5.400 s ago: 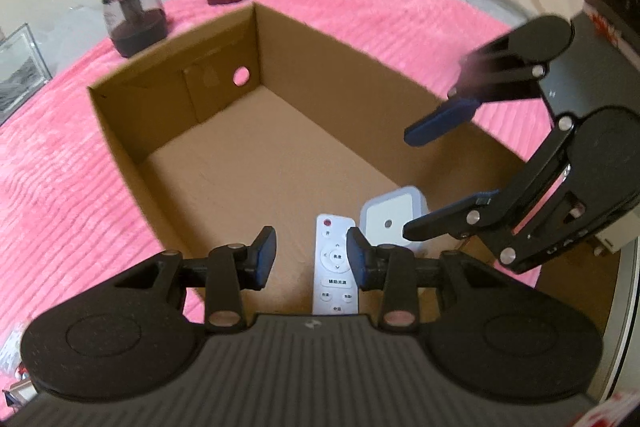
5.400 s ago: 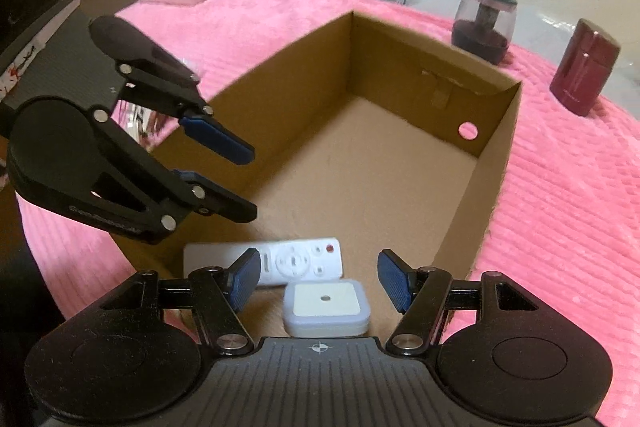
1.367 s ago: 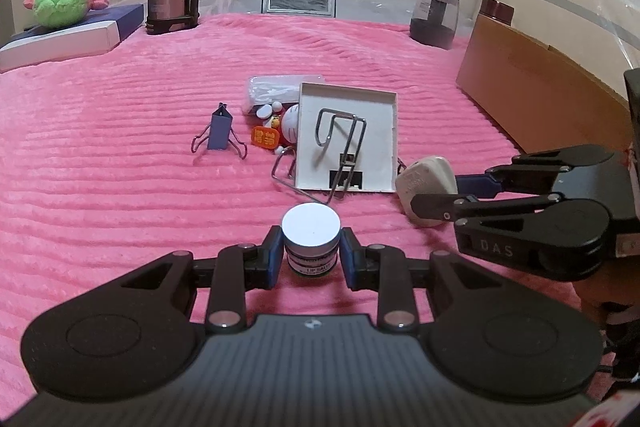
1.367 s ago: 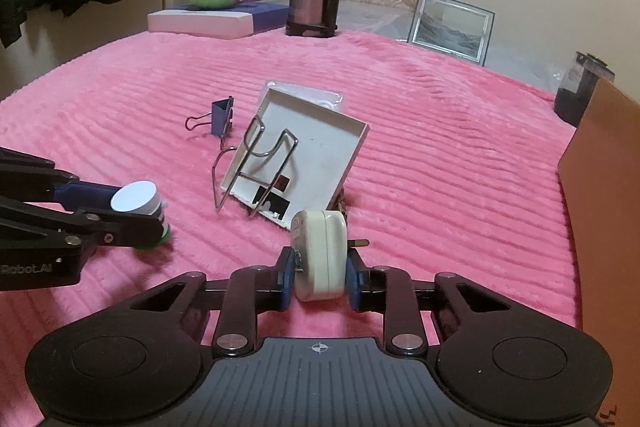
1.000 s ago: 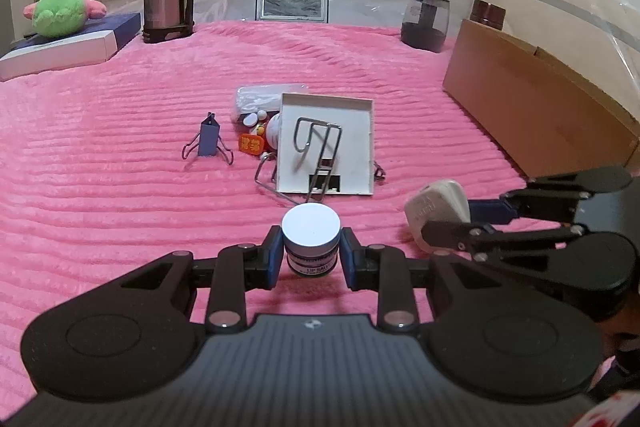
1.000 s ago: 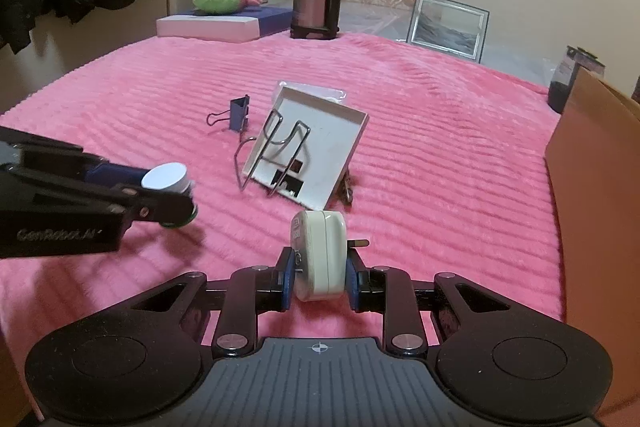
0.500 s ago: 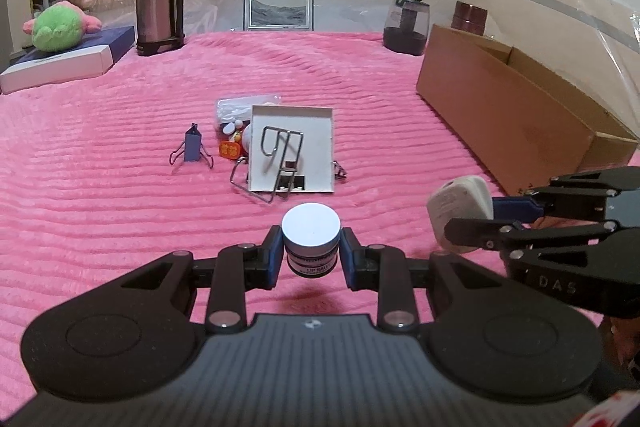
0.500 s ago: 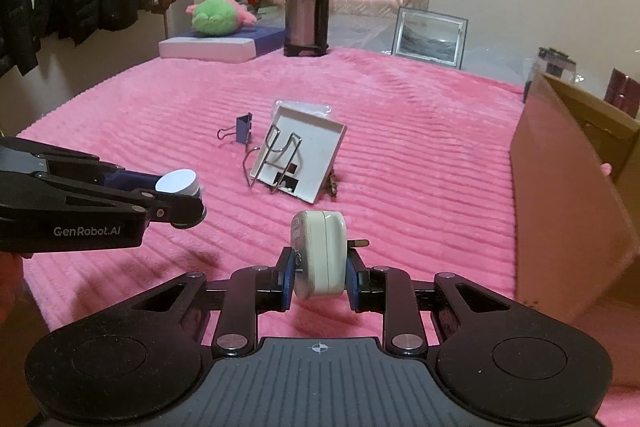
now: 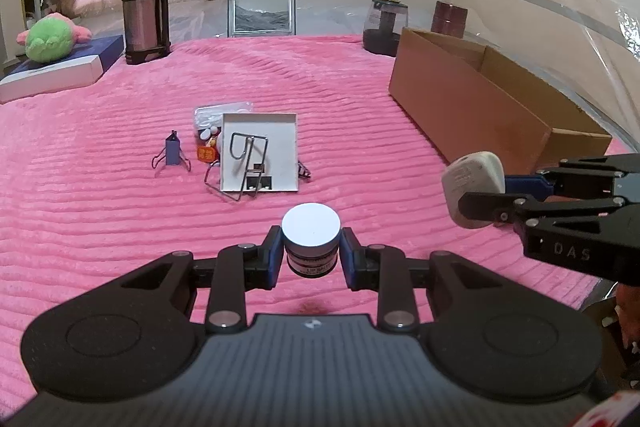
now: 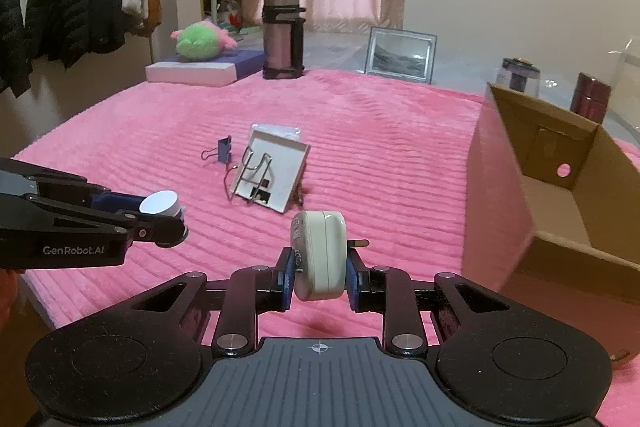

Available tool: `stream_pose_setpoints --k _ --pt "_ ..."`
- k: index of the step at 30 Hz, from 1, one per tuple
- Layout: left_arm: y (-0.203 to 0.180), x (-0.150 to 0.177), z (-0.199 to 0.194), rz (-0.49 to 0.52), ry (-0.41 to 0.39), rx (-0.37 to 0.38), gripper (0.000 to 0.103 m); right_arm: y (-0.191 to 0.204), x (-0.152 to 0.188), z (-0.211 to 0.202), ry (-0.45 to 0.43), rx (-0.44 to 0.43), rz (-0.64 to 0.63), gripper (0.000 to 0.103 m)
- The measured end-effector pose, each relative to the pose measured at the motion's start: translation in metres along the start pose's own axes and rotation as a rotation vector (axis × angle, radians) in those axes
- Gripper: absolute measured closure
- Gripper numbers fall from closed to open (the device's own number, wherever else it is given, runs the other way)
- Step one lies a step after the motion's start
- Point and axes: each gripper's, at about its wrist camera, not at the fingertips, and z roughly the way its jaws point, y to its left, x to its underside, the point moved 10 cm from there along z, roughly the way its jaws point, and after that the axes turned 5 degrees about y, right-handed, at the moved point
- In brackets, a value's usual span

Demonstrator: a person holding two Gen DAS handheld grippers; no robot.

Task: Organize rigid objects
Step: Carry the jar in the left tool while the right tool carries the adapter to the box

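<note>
My left gripper (image 9: pixel 311 251) is shut on a small white-lidded lip balm jar (image 9: pixel 311 237) and holds it above the pink blanket; the jar also shows in the right wrist view (image 10: pixel 162 205). My right gripper (image 10: pixel 319 269) is shut on a white plug adapter (image 10: pixel 320 253), seen from the left wrist view (image 9: pixel 472 183) at the right. The open cardboard box (image 9: pixel 480 107) stands to the right, also in the right wrist view (image 10: pixel 560 195). A white tray with a wire stand (image 9: pixel 260 157), a blue binder clip (image 9: pixel 173 153) and small items in a bag (image 9: pixel 212 131) lie on the blanket ahead.
A steel thermos (image 9: pixel 144 11), a picture frame (image 9: pixel 262 11), a dark glass jar (image 9: pixel 384 27) and a maroon canister (image 9: pixel 450 19) stand at the back. A green plush toy (image 9: pixel 48 39) lies on a flat box at far left. Coats (image 10: pixel 80 3) hang at left.
Both grippers have lifted and pulled back from the pile with the jar and the adapter held. The cardboard box has come further into view on the right.
</note>
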Motion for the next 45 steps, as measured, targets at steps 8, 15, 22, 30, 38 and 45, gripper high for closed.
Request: stream_pose_setpoints --k 8,15,22,30,38,45 --pt "-0.02 -0.005 -0.004 0.025 -0.001 0.016 0.078 -0.018 0.002 -0.023 -0.022 0.018 0.026 0.081" --pt "-0.047 -0.013 0.0 0.051 -0.003 0.048 0.078 -0.044 0.007 -0.045 -0.036 0.063 0.063 0.081" --pt "-0.088 -0.026 0.004 0.098 -0.014 0.106 0.078 -0.078 0.01 -0.079 -0.065 0.119 0.108 0.081" --pt "-0.136 -0.046 0.01 0.162 -0.029 0.169 0.078 -0.123 0.021 -0.11 -0.078 0.197 0.165 0.081" --pt "-0.175 -0.071 0.015 0.22 -0.051 0.22 0.078 -0.161 0.023 -0.132 -0.096 0.258 0.186 0.081" --pt "-0.196 -0.09 0.019 0.243 -0.065 0.257 0.078 -0.18 0.019 -0.142 -0.112 0.272 0.187 0.081"
